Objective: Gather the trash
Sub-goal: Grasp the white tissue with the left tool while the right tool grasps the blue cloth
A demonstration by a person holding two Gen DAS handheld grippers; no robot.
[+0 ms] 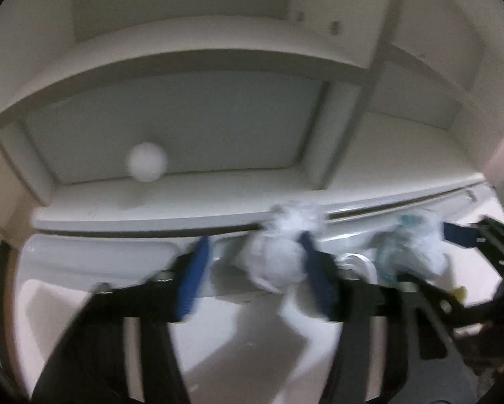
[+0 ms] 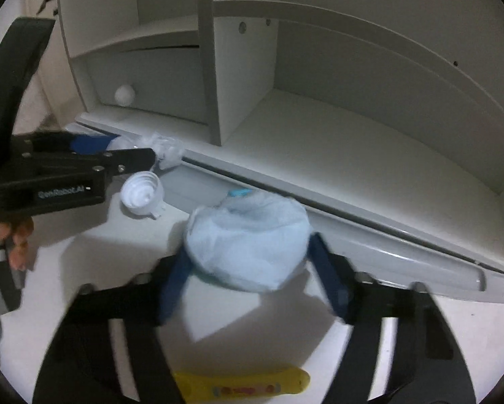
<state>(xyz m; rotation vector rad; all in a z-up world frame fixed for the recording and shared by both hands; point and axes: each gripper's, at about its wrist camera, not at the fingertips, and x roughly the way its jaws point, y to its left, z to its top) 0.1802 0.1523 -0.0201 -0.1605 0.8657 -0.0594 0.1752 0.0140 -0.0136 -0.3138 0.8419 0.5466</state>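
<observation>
In the left wrist view my left gripper is open, and a crumpled clear plastic wad lies between its blue fingers, against the right one. In the right wrist view my right gripper is open around a crumpled pale blue tissue ball on the white desk. The tissue ball also shows in the left wrist view. The left gripper also shows in the right wrist view beside the plastic wad. A white plastic cap lies between the two pieces. A yellow wrapper lies near the front edge.
A white shelf unit with open compartments stands at the back of the desk. A drawer with a round white knob sits in its lower left compartment. A raised ledge runs along the shelf's base.
</observation>
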